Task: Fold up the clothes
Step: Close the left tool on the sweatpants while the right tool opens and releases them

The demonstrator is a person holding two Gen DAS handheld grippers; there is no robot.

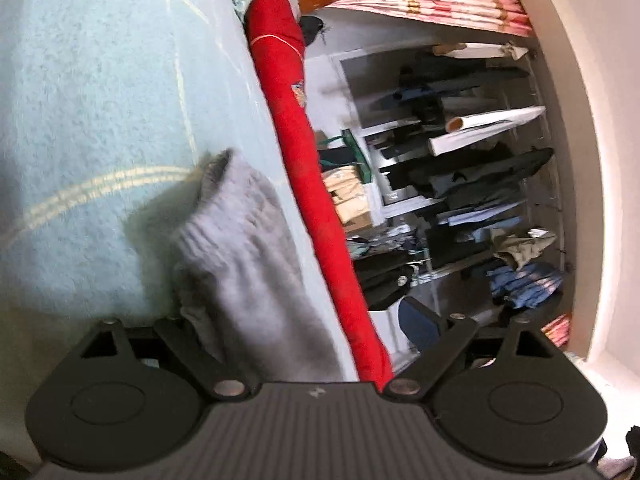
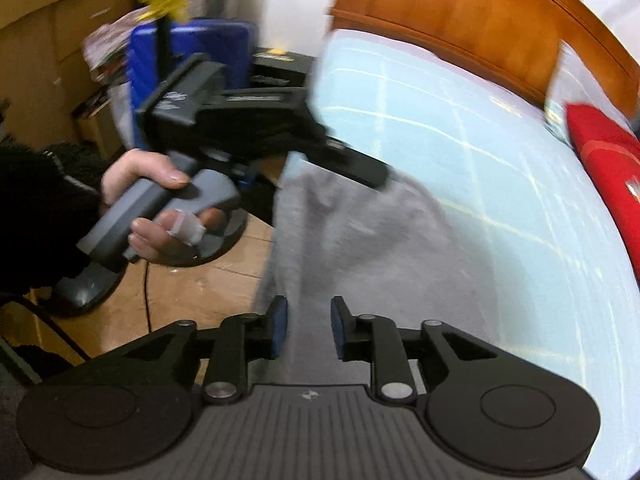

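A grey knit garment (image 1: pixel 244 264) lies on the light blue bedcover (image 1: pixel 100 100). In the right wrist view the garment (image 2: pixel 360 248) spreads across the bedcover (image 2: pixel 460 140) near its left edge. My left gripper (image 1: pixel 316 319) stands wide open, the grey cloth running between its spread jaws close to the left one. A hand (image 2: pixel 144 184) holds that gripper, and one of its fingers (image 2: pixel 360 166) reaches over the garment's far corner. My right gripper (image 2: pixel 309 328) is open by a narrow gap, its blue pads (image 2: pixel 280 328) apart above the near end of the garment.
A long red rolled cloth (image 1: pixel 296 140) lies along the bed's far side, also the red cloth (image 2: pixel 600 152) at right. A wooden headboard (image 2: pixel 460 20) stands behind. Shelves of clothes (image 1: pixel 460 180) fill the wall. Left of the bed are a wooden floor (image 2: pixel 192 292), a blue case (image 2: pixel 192 52) and cardboard boxes (image 2: pixel 40 40).
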